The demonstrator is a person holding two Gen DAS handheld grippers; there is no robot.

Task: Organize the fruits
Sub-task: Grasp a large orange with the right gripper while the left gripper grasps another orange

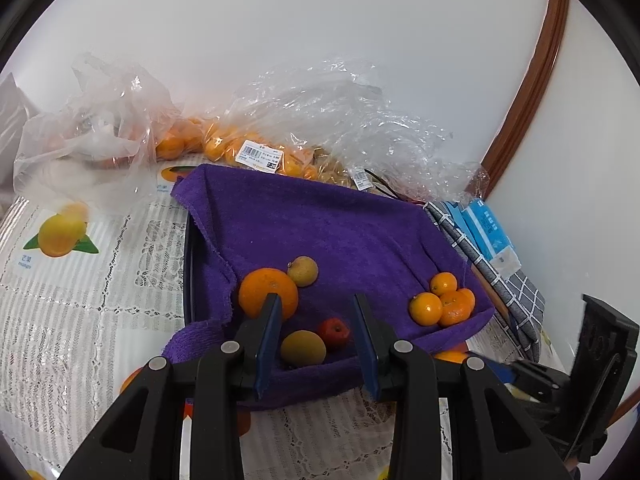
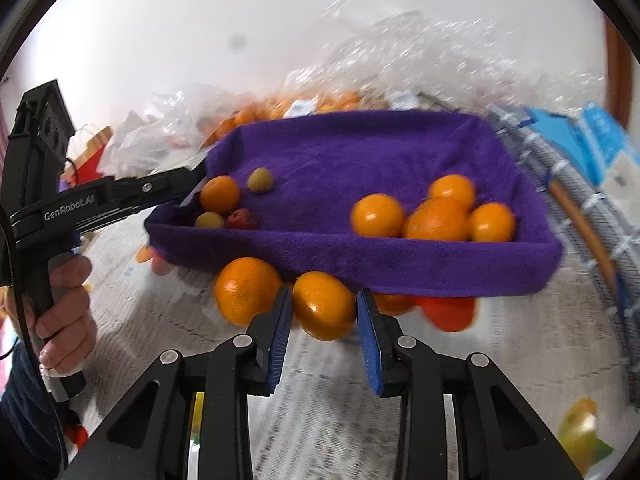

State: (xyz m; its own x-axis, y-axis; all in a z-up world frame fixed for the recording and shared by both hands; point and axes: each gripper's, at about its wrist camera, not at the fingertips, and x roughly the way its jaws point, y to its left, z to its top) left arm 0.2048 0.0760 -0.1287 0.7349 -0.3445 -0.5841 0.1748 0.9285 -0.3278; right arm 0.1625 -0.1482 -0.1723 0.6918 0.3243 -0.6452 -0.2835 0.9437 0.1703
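Observation:
A tray lined with a purple towel (image 1: pixel 320 224) holds fruit. At its near left lie a big orange (image 1: pixel 264 290), two yellow-green fruits (image 1: pixel 303 271) and a small red fruit (image 1: pixel 334 330). Small mandarins (image 1: pixel 440 300) cluster at its right corner. My left gripper (image 1: pixel 316 308) is open and empty, over the near-left fruits. My right gripper (image 2: pixel 322 300) is open around a mandarin (image 2: pixel 324 306) in front of the tray (image 2: pixel 360 264); I cannot tell whether the pads touch it. Another orange (image 2: pixel 244 290) lies beside it.
Clear plastic bags of mandarins (image 1: pixel 256 148) lie behind the tray against the white wall. A checked cloth and blue packets (image 1: pixel 488 236) lie on the right. A lace cloth with fruit pictures (image 1: pixel 60 280) covers the table. The left gripper's handle and hand (image 2: pixel 60 272) show at left.

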